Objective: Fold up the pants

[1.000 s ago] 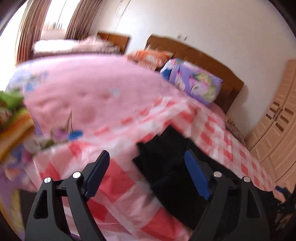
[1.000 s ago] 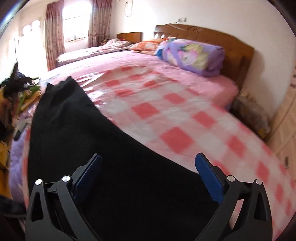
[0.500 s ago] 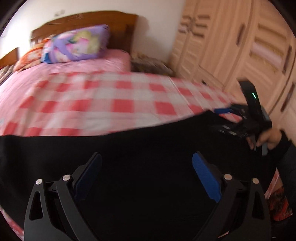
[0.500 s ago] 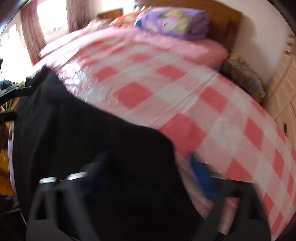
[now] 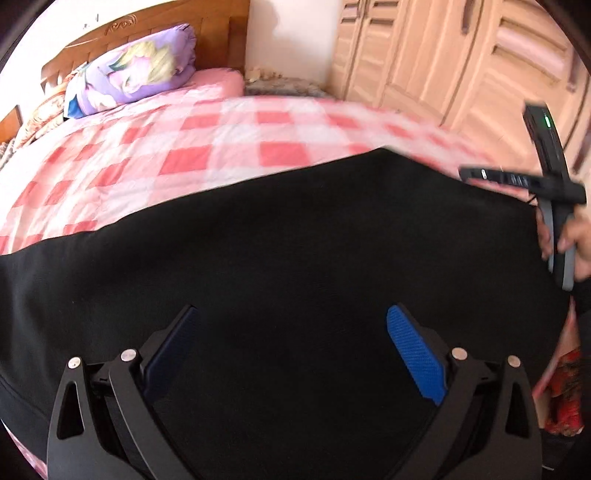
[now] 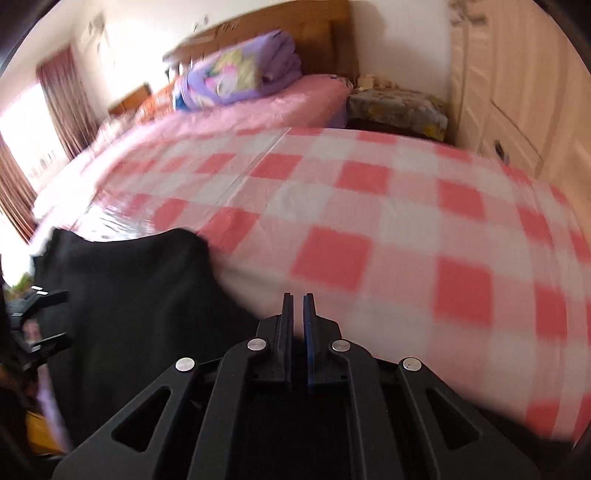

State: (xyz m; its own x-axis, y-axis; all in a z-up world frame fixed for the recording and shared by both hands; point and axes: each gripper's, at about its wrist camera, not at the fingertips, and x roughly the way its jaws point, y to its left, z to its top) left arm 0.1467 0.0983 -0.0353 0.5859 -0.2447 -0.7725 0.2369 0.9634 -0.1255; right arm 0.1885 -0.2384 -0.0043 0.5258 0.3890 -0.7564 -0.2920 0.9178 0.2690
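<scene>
The pants point(image 5: 295, 240) are matt black cloth, smooth. The checked bedspread point(image 6: 369, 221) under them is cloth with a slight sheen. The headboard point(image 5: 218, 33) is polished wood. The left hand-held gripper point(image 5: 291, 354) is matt black plastic with ribbed blue pads point(image 5: 413, 354).

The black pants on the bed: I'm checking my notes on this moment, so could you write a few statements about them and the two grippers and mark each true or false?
1. The black pants lie on a pink checked sheet. True.
2. The left gripper is shut on the pants. False: its jaws stand wide open over the cloth.
3. The right gripper is shut. True; whether cloth is pinched cannot be told.
4. A purple rolled blanket sits by the headboard. True.
5. The wardrobe doors stand open. False: they are closed.
</scene>
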